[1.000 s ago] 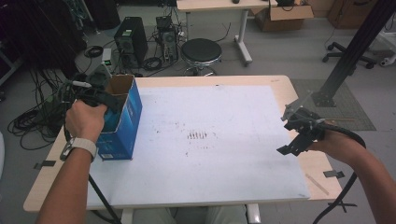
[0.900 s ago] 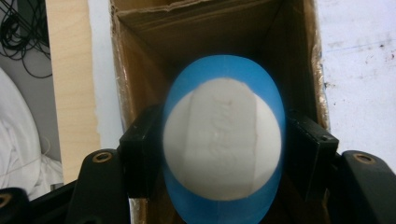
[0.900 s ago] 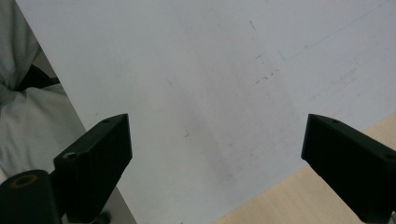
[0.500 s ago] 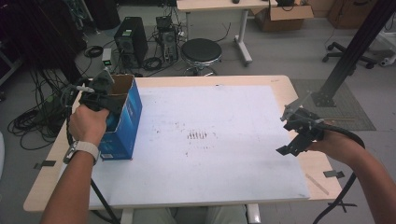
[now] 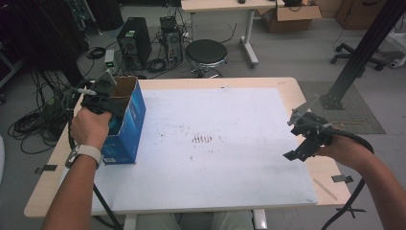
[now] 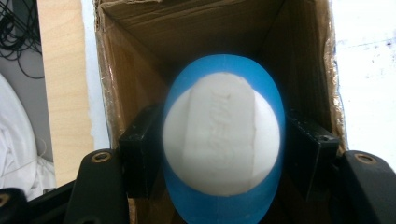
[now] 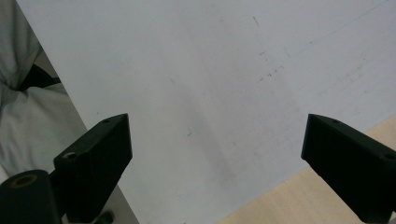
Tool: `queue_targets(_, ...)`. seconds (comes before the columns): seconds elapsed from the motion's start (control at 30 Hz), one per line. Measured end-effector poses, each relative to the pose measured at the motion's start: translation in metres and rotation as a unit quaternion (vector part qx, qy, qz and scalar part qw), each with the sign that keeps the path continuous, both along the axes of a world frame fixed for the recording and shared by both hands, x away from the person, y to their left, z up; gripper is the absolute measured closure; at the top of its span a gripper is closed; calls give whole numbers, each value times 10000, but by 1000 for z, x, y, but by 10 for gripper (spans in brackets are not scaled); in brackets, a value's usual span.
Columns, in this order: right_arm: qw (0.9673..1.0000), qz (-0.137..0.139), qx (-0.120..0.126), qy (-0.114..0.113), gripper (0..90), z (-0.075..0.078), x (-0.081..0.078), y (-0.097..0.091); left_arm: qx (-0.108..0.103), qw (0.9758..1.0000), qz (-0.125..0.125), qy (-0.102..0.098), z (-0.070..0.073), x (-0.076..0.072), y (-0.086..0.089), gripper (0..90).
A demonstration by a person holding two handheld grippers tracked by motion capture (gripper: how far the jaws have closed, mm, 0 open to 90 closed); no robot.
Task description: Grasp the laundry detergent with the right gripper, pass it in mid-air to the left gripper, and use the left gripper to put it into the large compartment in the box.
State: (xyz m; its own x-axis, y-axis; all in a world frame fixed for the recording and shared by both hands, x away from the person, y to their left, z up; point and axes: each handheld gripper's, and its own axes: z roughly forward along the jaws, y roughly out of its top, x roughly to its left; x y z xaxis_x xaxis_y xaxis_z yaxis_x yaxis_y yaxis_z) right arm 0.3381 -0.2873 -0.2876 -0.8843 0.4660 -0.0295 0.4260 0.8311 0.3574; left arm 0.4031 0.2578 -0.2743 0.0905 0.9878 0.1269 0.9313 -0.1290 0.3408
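Note:
An open blue cardboard box (image 5: 128, 125) stands on the table's left side, with brown inner walls (image 6: 140, 56). My left gripper (image 5: 106, 103) points down into its opening. In the left gripper view, the left gripper (image 6: 224, 156) is shut on a blue oval object with a white face (image 6: 223, 140), held inside the box mouth with a black pad pressed against each side. Over the right edge of the white sheet, my right gripper (image 5: 298, 141) is held open. The right gripper view shows nothing between the wide-apart jaws of the right gripper (image 7: 215, 154).
A white sheet (image 5: 220, 139) covers most of the wooden table (image 5: 287, 86). Beyond the far edge are a black stool (image 5: 206, 52), computer towers (image 5: 131, 43) and floor cables. A black stand (image 5: 356, 57) rises at the right.
The left gripper has shifted slightly to the right, over the box opening. The right gripper has stayed where it was.

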Motion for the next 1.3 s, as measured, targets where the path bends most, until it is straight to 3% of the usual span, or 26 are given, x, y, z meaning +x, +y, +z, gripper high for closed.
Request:
queue_targets(0.3,10000,5,4,-6,84,3,-1,1,-78,10000,-12,27,2,-2,3,321)
queue_targets(0.43,10000,23,-1,-3,84,3,-1,3,-170,9998,-3,-68,7,-4,5,294)
queue_targets(0.93,10000,10,6,-32,84,7,-4,2,-187,9996,-105,-159,33,-11,4,213)
queue_targets(1.07,10000,-4,14,-25,84,9,-5,2,-167,9996,-218,-95,44,-14,-1,170)
queue_targets(1.3,10000,11,1,-40,84,11,-6,3,-159,9986,-457,-201,62,-20,-12,144)
